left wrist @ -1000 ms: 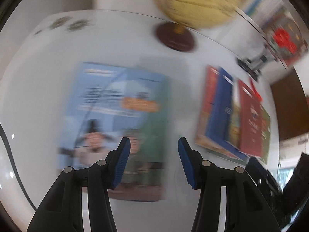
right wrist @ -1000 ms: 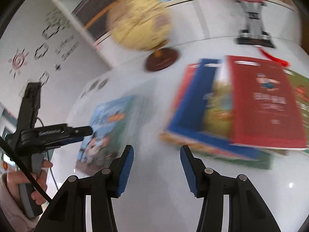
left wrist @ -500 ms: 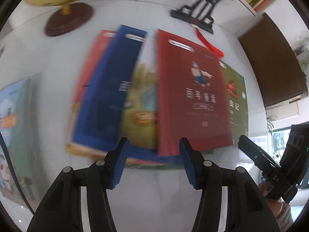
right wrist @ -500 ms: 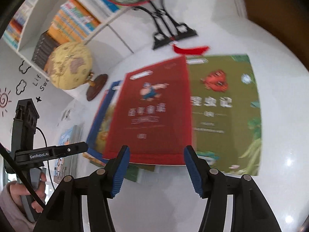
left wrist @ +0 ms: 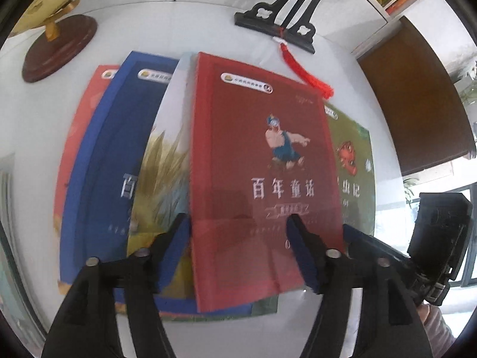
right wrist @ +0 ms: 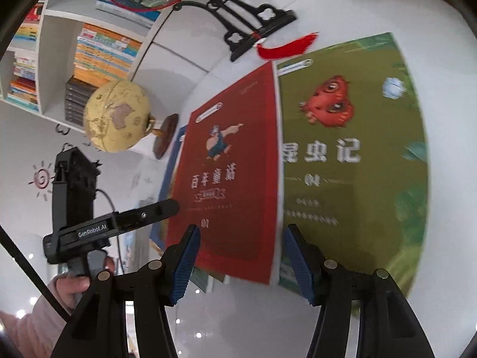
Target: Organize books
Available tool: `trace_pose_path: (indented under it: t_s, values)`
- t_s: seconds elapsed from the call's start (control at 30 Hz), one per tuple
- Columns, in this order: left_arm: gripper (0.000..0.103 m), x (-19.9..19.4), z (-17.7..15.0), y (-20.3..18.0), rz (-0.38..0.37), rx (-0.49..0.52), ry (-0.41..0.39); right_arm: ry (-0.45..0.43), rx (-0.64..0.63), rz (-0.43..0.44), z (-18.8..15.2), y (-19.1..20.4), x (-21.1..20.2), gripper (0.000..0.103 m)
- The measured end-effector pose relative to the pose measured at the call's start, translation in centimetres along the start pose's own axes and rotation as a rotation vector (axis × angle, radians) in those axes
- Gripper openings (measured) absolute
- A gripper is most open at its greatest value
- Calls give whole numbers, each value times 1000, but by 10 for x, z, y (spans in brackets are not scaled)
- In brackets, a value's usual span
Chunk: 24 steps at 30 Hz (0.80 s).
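Your left gripper (left wrist: 238, 232), jaws opening and empty, straddles the near short edge of the glossy dark-red paperback book (left wrist: 262, 179) at frame centre, atop the fanned pile. Its long axis runs away from you. Your right gripper (right wrist: 241, 253) hovers open, nothing gripped, over the same edge.

1. We see the top book (left wrist: 262, 179) lying on a fanned stack (left wrist: 119, 164) on the table (left wrist: 208, 29).
2. Globe (left wrist: 44, 9) behind-left, fan stand (left wrist: 277, 26) behind.
3. Bookshelf (right wrist: 59, 59) beyond the table.
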State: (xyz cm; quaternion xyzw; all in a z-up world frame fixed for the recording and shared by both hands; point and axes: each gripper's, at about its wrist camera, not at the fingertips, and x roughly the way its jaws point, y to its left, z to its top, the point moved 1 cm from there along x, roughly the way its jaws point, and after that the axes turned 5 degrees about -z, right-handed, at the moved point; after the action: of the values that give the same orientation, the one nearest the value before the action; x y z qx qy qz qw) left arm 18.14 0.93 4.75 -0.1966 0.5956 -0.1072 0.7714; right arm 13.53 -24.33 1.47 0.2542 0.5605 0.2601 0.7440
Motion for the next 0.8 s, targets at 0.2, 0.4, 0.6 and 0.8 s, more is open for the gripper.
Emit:
trace_pose_path:
  t_s: [0.2,0.4,0.6,0.8]
  values:
    - [69,8,7,-14,86,122,-16,-8,-86,52,14,13,12,87]
    - [65,2,10,-14,127,120,-57,-11,-77,50,24,13,17,82]
    - [62,-25,16,7,-86,-11,-169,-55,31,219,21,-12,-1,37]
    - [62,-10,15,1,-85,15,-110,-45,93,225,21,-20,9,37]
